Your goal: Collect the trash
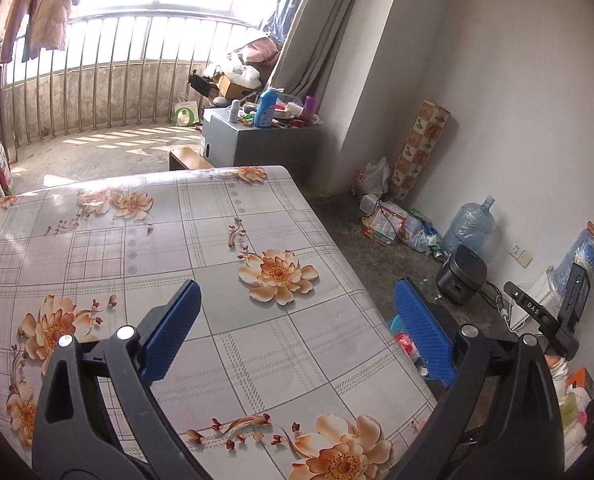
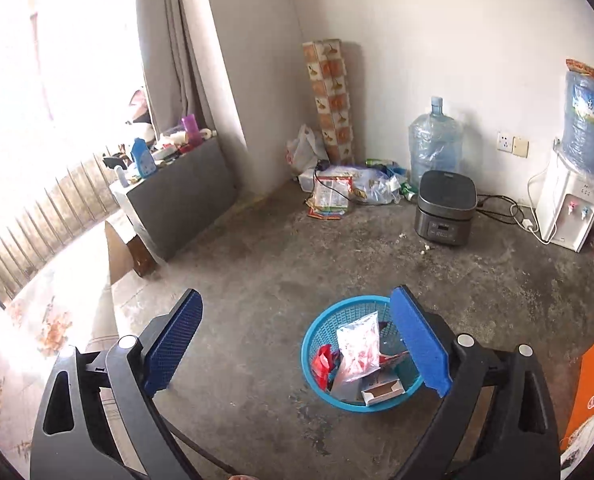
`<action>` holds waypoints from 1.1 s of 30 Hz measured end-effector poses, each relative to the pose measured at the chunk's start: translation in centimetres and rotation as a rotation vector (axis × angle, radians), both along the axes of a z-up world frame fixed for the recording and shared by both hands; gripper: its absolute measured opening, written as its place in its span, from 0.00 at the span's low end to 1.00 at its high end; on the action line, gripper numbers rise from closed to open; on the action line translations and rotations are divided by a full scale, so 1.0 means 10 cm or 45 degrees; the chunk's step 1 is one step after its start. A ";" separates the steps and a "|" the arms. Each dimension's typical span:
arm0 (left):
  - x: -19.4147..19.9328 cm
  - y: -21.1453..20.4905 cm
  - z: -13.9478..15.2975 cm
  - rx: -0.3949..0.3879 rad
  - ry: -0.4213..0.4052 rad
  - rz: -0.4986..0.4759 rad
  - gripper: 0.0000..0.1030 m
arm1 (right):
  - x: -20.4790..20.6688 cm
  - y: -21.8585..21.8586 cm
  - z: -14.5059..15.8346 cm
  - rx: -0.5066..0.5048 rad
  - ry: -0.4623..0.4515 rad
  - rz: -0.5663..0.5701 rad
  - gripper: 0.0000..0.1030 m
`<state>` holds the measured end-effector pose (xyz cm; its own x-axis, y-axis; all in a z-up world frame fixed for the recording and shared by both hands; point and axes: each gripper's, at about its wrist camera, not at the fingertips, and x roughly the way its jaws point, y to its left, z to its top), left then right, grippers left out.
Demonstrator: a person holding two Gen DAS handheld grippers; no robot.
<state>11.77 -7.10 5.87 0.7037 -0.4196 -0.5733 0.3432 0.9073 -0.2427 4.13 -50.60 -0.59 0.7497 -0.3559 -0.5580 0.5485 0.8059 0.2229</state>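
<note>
L gripper [image 1: 293, 334] hangs over the table [image 1: 97, 248] w/ floral cloth, jaws spread wide, nothing btwn them. Tabletop under it is bare cloth. Past the table's right edge, a sliver of the blue basket [image 1: 397, 322] shows on the floor, mostly hidden behind the R-side finger; a bit of red wrapper visible in it.

R gripper [image 2: 297, 344] is above the concrete floor [image 2: 257, 280], jaws also spread wide and empty. Blue basket [image 2: 317, 348] sits on the floor just off the table's corner, partly behind the R-side finger. Inside it: a clear plastic bag [image 2: 357, 350] w/ red print, standing tilted in the middle; red wrappers [image 2: 322, 362] at its left wall; a small open carton [image 2: 383, 391] lying at the near rim; more packaging behind the finger, can't tell what.

Along the far wall: pile of bags & packets [image 2: 349, 190] in the corner by the patterned roll [image 2: 331, 100], an empty-looking water jug [image 2: 433, 144], a dark cooker [image 2: 447, 212], and a white dispenser [image 2: 565, 204] carrying an upturned jug. Grey cabinet [image 2: 181, 200] by the curtain holds bottles & clutter on top.
</note>
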 end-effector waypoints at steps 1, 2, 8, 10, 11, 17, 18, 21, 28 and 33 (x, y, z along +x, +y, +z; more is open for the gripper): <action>-0.05 -0.04 0.00 0.028 0.002 0.017 0.91 | -0.08 0.15 0.13 -0.016 -0.047 0.010 0.94; -0.11 -0.08 0.00 0.066 0.005 0.044 0.91 | -0.16 0.30 0.24 -0.032 -0.092 0.028 0.94; -0.50 -0.32 -0.14 0.309 0.018 0.063 0.91 | -0.51 0.98 0.59 -0.087 -0.225 0.147 0.94; -0.61 -0.36 -0.19 0.384 -0.013 0.094 0.91 | -0.63 1.13 0.59 -0.087 -0.240 0.156 0.94; -0.67 -0.35 -0.20 0.405 -0.029 0.098 0.91 | -0.68 1.18 0.60 -0.090 -0.243 0.152 0.94; -0.84 -0.34 -0.23 0.394 -0.016 0.120 0.91 | -0.72 1.39 0.60 -0.145 -0.133 0.206 0.94; -0.86 -0.33 -0.23 0.385 -0.014 0.134 0.91 | -0.71 1.43 0.58 -0.154 -0.105 0.223 0.94; -0.90 -0.36 -0.30 0.350 0.005 0.148 0.91 | -0.66 1.55 0.49 -0.142 -0.009 0.308 0.94; -0.84 -0.49 -0.61 0.414 0.166 0.118 0.91 | -0.57 1.67 0.04 -0.211 0.311 0.314 0.94; -0.74 -0.47 -0.78 0.480 0.252 0.165 0.91 | -0.53 1.55 -0.23 -0.182 0.494 0.285 0.94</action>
